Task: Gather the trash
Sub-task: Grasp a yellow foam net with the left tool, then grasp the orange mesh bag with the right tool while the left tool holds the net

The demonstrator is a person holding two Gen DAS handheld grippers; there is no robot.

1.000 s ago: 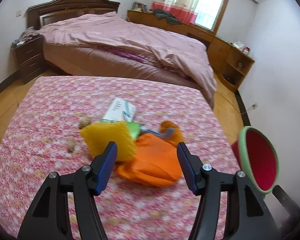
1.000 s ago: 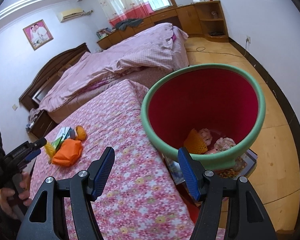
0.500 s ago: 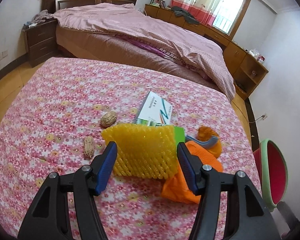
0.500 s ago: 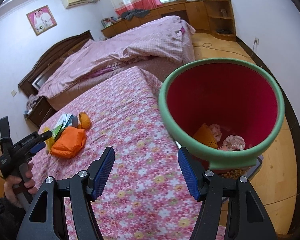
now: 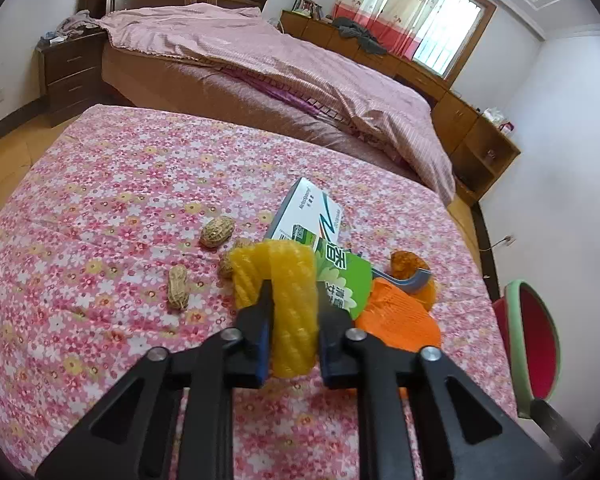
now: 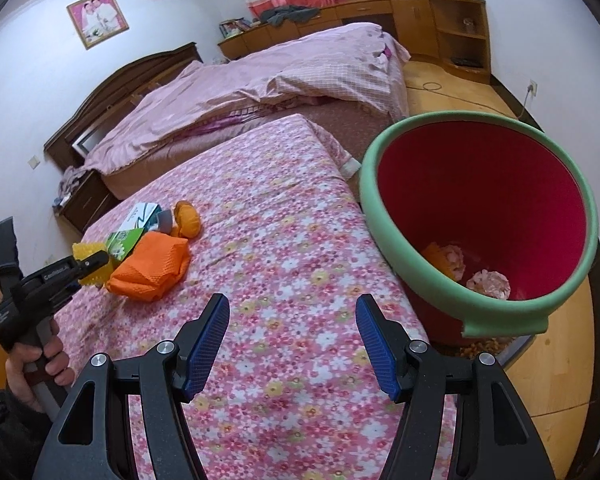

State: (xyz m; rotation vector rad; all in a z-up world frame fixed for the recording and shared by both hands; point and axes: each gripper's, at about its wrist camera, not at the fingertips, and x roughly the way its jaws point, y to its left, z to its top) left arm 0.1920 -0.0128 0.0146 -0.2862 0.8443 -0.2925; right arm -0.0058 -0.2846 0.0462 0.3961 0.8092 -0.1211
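Note:
My left gripper (image 5: 293, 292) is shut on a yellow foam net (image 5: 284, 280), squeezed between its fingers just above the flowered table (image 5: 120, 184); it also shows in the right wrist view (image 6: 94, 262). Beside it lie an orange foam net (image 5: 396, 320), a green packet (image 5: 348, 280), a white box (image 5: 308, 216), an orange peel (image 5: 406, 262) and peanuts (image 5: 178, 286). My right gripper (image 6: 292, 320) is open and empty above the table, left of the red bin with a green rim (image 6: 480, 208), which holds some trash.
A bed with a pink cover (image 5: 260, 52) stands behind the table. A nightstand (image 5: 72, 68) is at the left, wooden cabinets (image 5: 472, 132) along the right wall. The bin (image 5: 532, 336) stands on the floor off the table's right edge.
My left gripper moved forward and closed on the yellow foam net, which was loose between open fingers before. My right gripper drifted left, so the bin sits further right in its view.

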